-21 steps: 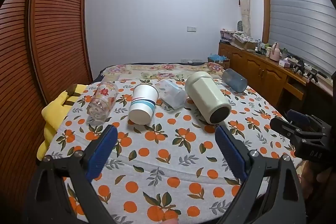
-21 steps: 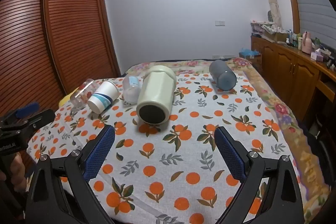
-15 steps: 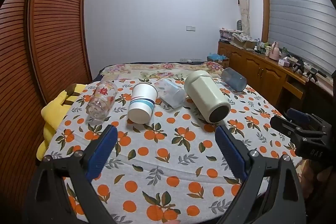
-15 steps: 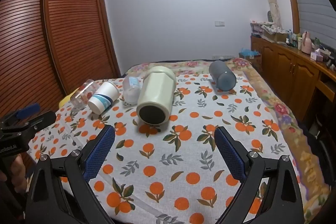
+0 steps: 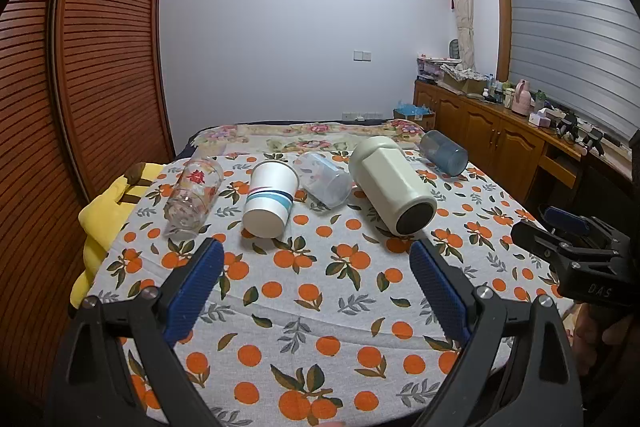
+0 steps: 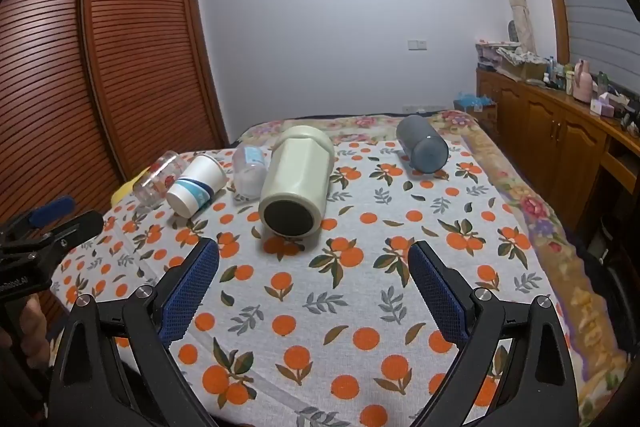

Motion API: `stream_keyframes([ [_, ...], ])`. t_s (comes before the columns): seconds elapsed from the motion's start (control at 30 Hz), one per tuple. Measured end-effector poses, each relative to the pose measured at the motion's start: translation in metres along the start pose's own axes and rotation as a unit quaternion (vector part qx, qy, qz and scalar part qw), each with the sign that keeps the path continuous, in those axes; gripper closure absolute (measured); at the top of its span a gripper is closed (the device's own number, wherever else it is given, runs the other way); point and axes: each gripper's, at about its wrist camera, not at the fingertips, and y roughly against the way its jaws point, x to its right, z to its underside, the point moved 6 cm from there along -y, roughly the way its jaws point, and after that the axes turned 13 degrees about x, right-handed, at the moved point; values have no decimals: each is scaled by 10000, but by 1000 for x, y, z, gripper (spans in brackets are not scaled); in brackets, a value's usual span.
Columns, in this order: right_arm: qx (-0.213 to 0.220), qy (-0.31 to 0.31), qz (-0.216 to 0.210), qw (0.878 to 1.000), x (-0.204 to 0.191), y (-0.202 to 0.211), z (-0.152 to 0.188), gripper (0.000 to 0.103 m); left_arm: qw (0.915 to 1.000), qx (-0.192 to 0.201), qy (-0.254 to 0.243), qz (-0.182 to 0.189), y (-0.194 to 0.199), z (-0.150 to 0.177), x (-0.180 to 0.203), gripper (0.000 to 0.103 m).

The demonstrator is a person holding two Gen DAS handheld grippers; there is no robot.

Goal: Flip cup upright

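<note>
Several cups lie on their sides on the orange-print cloth [image 5: 312, 291]. From left: a clear glass with red flowers [image 5: 194, 193], a white paper cup with blue stripes [image 5: 270, 199], a translucent plastic cup [image 5: 324, 179], a big cream mug [image 5: 390, 185] with its dark base toward me, and a blue-grey tumbler [image 5: 444, 153]. The right wrist view shows the cream mug [image 6: 298, 181], the tumbler [image 6: 422, 149] and the paper cup [image 6: 196, 185]. My left gripper [image 5: 316, 287] is open and empty, short of the cups. My right gripper [image 6: 314, 287] is open and empty, just short of the cream mug.
A yellow cloth [image 5: 106, 215] lies at the cloth's left edge beside a slatted wooden wardrobe [image 5: 100, 67]. A wooden sideboard [image 5: 500, 143] with clutter runs along the right. The other gripper shows at the right of the left wrist view [image 5: 576, 251].
Both views have shifted only slightly; the cups sit a little higher in the left wrist view. The cups have not moved and both grippers stay open.
</note>
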Motion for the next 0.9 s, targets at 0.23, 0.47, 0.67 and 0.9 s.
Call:
stream_keyframes([
  [0.23,-3,3,6,10000,0,0,0,6,10000,17,3,8,1,-3,0,8],
  [0.47,-5,4,10,10000,1,0,0,6,10000,58,-6,9,4,-7,0,8],
  [0.67,-4,6,9,10000,0,1,0,6,10000,84,-14,24,5,-9,1,8],
  [0.9,-6,4,14,10000,0,1,-1,6,10000,84,-7,35,5,-10,0,8],
])
